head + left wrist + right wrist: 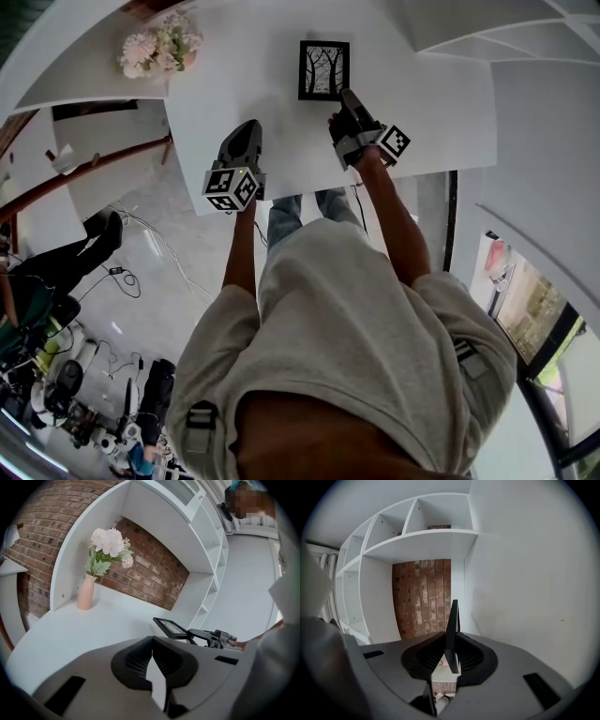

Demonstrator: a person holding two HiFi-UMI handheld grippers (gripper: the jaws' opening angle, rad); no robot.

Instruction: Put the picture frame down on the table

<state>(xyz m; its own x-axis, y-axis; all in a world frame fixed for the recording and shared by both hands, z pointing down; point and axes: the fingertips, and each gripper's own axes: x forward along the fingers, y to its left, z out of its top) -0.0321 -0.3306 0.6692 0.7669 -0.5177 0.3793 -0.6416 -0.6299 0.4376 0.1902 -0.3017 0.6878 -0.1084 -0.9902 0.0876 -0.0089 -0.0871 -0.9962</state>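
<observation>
The black picture frame [323, 70] with a print of bare trees lies nearly flat, face up, over the white table [441, 103]. My right gripper [348, 97] is shut on its near edge. In the right gripper view the frame [452, 620] stands edge-on between the two pads. The left gripper view shows the frame [170, 627] and the right gripper [212, 637] low over the tabletop; whether the frame touches it I cannot tell. My left gripper [249, 129] hovers over the table's near edge, left of the frame, shut and empty [152, 639].
A pink vase with pale flowers [161, 47] [87, 590] stands at the table's far left, against a curved white panel. White shelves [417, 536] and a brick wall [145, 576] lie behind. Beside the table, the floor [122, 291] carries cables and gear.
</observation>
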